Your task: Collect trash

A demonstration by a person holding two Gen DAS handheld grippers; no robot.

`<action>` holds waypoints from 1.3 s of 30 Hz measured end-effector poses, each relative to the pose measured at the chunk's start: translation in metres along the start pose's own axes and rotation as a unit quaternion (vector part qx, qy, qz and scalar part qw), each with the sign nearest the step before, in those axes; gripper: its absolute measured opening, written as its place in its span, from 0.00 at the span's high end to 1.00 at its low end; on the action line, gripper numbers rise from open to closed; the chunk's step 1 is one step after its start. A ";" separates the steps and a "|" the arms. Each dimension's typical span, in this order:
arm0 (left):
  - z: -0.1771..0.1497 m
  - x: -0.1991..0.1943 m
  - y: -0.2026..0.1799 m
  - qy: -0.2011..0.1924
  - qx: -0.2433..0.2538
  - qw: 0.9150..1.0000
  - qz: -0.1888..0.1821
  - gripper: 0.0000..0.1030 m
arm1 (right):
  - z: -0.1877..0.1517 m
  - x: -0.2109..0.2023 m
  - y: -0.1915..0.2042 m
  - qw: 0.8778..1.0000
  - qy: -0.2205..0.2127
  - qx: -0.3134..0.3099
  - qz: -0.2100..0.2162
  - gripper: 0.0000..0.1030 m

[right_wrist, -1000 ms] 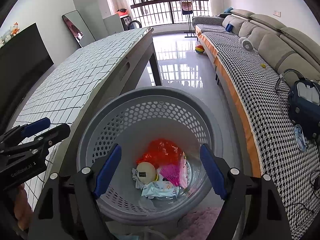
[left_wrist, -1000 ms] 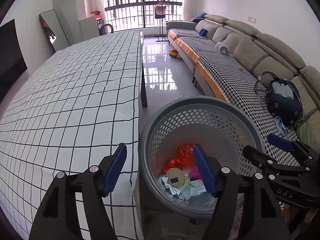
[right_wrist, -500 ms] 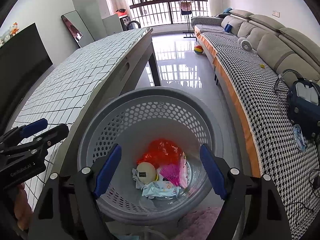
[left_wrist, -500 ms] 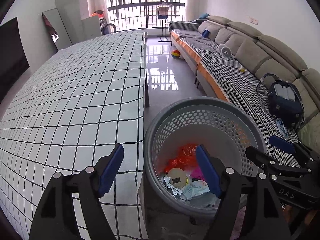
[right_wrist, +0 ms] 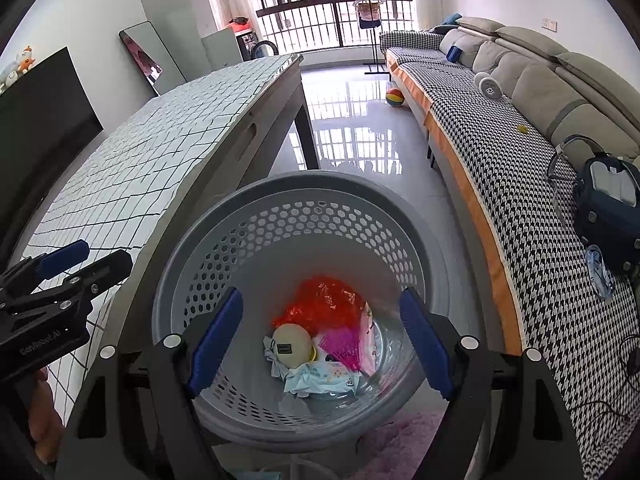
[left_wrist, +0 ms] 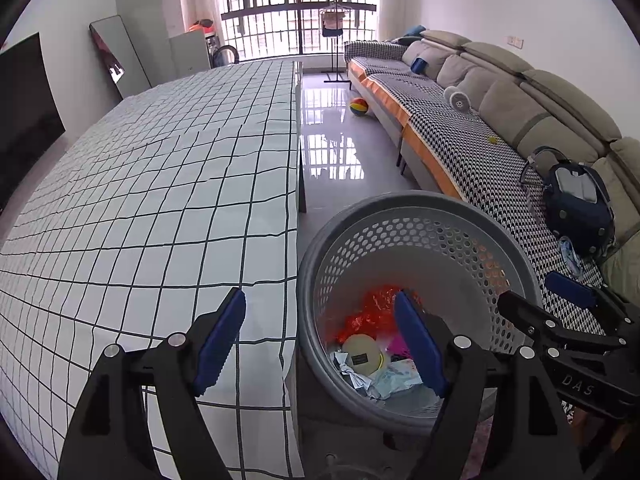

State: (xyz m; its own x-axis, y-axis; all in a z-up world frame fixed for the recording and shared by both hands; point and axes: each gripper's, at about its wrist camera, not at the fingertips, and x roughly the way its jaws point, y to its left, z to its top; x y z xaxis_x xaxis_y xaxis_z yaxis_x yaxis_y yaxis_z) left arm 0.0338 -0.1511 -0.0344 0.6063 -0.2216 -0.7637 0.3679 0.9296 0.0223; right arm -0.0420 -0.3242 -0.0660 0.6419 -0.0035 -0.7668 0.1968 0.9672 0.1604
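Both views are taken from above, tilted steeply down and forward along the room toward the barred window (left_wrist: pixel 298 20). The left wrist view is set over the edge of the checked table (left_wrist: pixel 140 200), with the grey basket (left_wrist: pixel 420 212) to its right; the right wrist view is held close above that basket (right_wrist: pixel 300 184). Basket, table, sofa (right_wrist: pixel 520 128) and window are shared by both, and each gripper is caught at the other view's edge.

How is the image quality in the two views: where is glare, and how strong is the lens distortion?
Left wrist view: the barred window is blown out white and mirrors on the glossy floor tiles; the white gridded tablecloth bulges, its lines curved. Right wrist view: same window glare on the floor; the grey perforated basket is sharp and evenly lit; dark corners frame both.
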 end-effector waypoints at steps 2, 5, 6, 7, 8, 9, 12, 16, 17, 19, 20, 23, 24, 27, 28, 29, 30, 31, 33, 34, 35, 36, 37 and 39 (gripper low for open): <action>0.000 0.000 0.000 0.001 -0.001 1.000 0.001 0.26 | 0.000 0.000 0.000 1.000 0.000 -0.001 -0.001 0.25; 0.000 0.000 0.001 0.000 -0.001 1.000 0.003 0.23 | 0.001 0.000 0.000 1.000 0.000 -0.002 -0.002 0.25; 0.000 0.000 0.001 0.000 -0.002 1.000 0.004 0.22 | 0.001 0.000 0.000 1.000 0.000 -0.003 -0.002 0.25; 0.000 0.000 0.002 -0.001 -0.003 1.000 0.004 0.21 | 0.001 0.000 0.000 1.000 0.000 -0.003 -0.002 0.25; 0.000 0.000 0.002 -0.001 -0.004 1.000 0.005 0.21 | 0.001 0.000 0.001 1.000 0.000 -0.004 -0.003 0.25; -0.001 0.000 0.003 -0.001 -0.005 1.000 0.006 0.20 | 0.001 0.000 0.003 1.000 0.000 -0.005 -0.003 0.25; -0.002 0.000 0.005 -0.001 -0.006 1.000 0.009 0.17 | 0.001 0.001 0.003 1.000 0.000 -0.007 -0.004 0.25; -0.002 -0.001 0.008 -0.005 -0.010 1.000 0.015 0.13 | 0.001 0.001 0.004 1.000 0.000 -0.007 -0.004 0.25; -0.002 -0.001 0.009 -0.006 -0.010 1.000 0.016 0.12 | 0.001 0.001 0.004 1.000 0.000 -0.008 -0.005 0.25; -0.002 -0.002 0.010 -0.007 -0.011 1.000 0.017 0.10 | 0.001 0.001 0.005 1.000 -0.001 -0.008 -0.006 0.25; -0.002 -0.002 0.011 -0.007 -0.012 1.000 0.018 0.09 | 0.001 0.000 0.005 1.000 -0.001 -0.009 -0.006 0.25; -0.002 -0.002 0.012 -0.007 -0.013 1.000 0.021 0.09 | 0.001 0.000 0.006 1.000 -0.001 -0.010 -0.007 0.25; -0.002 -0.002 0.012 -0.007 -0.013 1.000 0.022 0.09 | 0.001 0.000 0.007 1.000 -0.001 -0.011 -0.007 0.25; -0.003 -0.003 0.014 -0.008 -0.014 1.000 0.026 0.07 | 0.001 0.000 0.008 1.000 -0.001 -0.011 -0.008 0.25; -0.003 -0.003 0.015 -0.008 -0.015 1.000 0.026 0.07 | 0.001 0.000 0.008 1.000 -0.001 -0.011 -0.008 0.25; -0.003 -0.003 0.015 -0.008 -0.015 1.000 0.025 0.07 | 0.001 0.000 0.008 1.000 -0.001 -0.012 -0.008 0.25; -0.004 -0.003 0.016 -0.008 -0.016 1.000 0.025 0.07 | 0.001 0.000 0.008 1.000 -0.001 -0.012 -0.008 0.25; -0.003 -0.003 0.016 -0.007 -0.016 1.000 0.026 0.07 | 0.001 0.000 0.008 1.000 -0.001 -0.012 -0.008 0.25; -0.004 -0.003 0.016 -0.006 -0.017 0.999 0.028 0.07 | 0.001 0.000 0.008 1.000 -0.002 -0.012 -0.008 0.25; -0.004 -0.003 0.016 -0.006 -0.017 0.999 0.029 0.06 | 0.001 0.000 0.008 1.000 -0.002 -0.012 -0.008 0.25; -0.003 -0.003 0.016 -0.005 -0.017 0.999 0.029 0.06 | 0.001 0.000 0.008 1.000 -0.002 -0.012 -0.008 0.25; -0.003 -0.002 0.016 -0.005 -0.018 0.999 0.030 0.06 | 0.001 0.000 0.008 1.000 -0.002 -0.012 -0.009 0.25; -0.004 -0.002 0.016 -0.004 -0.018 0.999 0.031 0.06 | 0.001 0.000 0.009 1.000 -0.002 -0.012 -0.009 0.25; -0.003 -0.002 0.016 -0.004 -0.017 0.999 0.035 0.06 | 0.001 -0.001 0.009 1.000 -0.002 -0.013 -0.010 0.25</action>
State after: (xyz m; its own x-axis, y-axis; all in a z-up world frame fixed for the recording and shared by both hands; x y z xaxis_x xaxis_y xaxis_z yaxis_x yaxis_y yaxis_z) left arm 0.0358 -0.1346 -0.0345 0.6359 -0.1571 -0.7556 0.2994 0.9526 0.0539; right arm -0.0399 -0.3159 -0.0636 0.6417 -0.0235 -0.7666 0.1906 0.9731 0.1297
